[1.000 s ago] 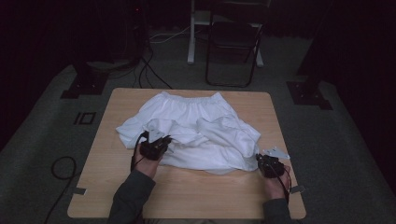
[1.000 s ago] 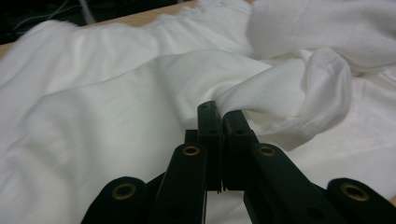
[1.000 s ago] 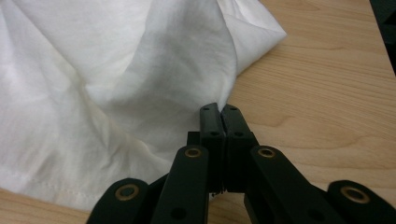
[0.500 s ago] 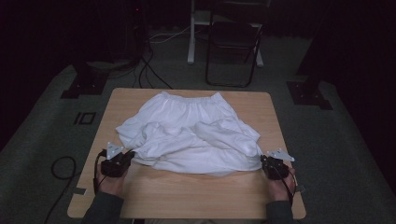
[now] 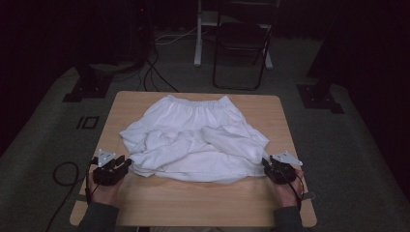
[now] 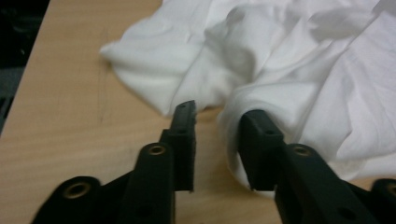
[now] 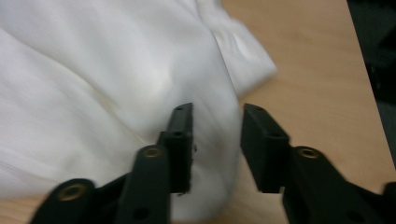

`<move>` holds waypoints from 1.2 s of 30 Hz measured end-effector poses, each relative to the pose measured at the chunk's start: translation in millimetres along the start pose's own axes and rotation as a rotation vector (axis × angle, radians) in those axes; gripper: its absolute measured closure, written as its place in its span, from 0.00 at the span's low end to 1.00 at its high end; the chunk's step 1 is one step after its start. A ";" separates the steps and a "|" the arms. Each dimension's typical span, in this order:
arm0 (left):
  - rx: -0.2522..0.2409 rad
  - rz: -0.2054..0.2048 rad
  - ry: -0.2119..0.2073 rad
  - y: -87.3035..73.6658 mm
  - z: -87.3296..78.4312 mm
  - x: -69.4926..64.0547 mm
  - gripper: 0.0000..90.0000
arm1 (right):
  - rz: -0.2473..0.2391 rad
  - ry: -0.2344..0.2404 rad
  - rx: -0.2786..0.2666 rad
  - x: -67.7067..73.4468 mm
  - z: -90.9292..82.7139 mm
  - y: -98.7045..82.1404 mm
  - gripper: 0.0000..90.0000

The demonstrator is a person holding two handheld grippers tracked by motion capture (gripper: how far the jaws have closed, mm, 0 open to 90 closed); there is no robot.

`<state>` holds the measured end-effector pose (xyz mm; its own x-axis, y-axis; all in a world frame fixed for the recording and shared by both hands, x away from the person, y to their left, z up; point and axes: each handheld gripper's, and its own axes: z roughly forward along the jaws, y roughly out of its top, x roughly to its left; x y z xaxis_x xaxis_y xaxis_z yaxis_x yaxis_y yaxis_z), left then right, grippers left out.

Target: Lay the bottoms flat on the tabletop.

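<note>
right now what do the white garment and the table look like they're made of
White garment: soft matte woven or knit fabric, probably cotton; it bunches into loose folds and has a gathered waistband. Table: light wood or wood-look laminate, smooth, with visible grain lines.

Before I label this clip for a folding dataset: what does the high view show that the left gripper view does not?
High view alone: the garment's elastic waistband at the table's far side, the right gripper at the cloth's other near corner, a chair and cables on the floor. Left gripper view alone: its jaws apart, the cloth's edge bulging against one of them, the gap showing bare wood. Both: the white garment, the wooden table, the left gripper.
</note>
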<state>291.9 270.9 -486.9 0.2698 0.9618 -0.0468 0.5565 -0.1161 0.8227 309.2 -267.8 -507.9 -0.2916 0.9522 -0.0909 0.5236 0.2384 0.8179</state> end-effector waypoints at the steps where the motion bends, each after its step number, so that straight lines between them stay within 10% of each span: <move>1: -0.002 0.011 -0.001 2.9 1.2 -2.6 0.70 | -0.009 0.007 -0.010 2.5 -0.1 3.5 0.66; 17: 0.020 0.183 -0.120 56.6 61.0 -74.6 0.51 | -0.136 0.108 -0.041 51.4 38.2 63.2 0.52; 31: 0.131 0.222 -0.189 52.3 106.9 -113.5 0.44 | -0.209 0.172 0.021 96.5 78.4 96.7 0.43; 36: 0.167 0.228 -0.169 45.8 113.6 -117.5 0.63 | -0.221 0.192 0.101 109.7 101.0 96.9 0.40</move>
<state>374.9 124.4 -508.1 0.5212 0.8531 0.0232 0.5838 -0.3762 0.7195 408.8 -120.9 -496.0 -0.5482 0.8241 -0.1429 0.5053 0.4624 0.7286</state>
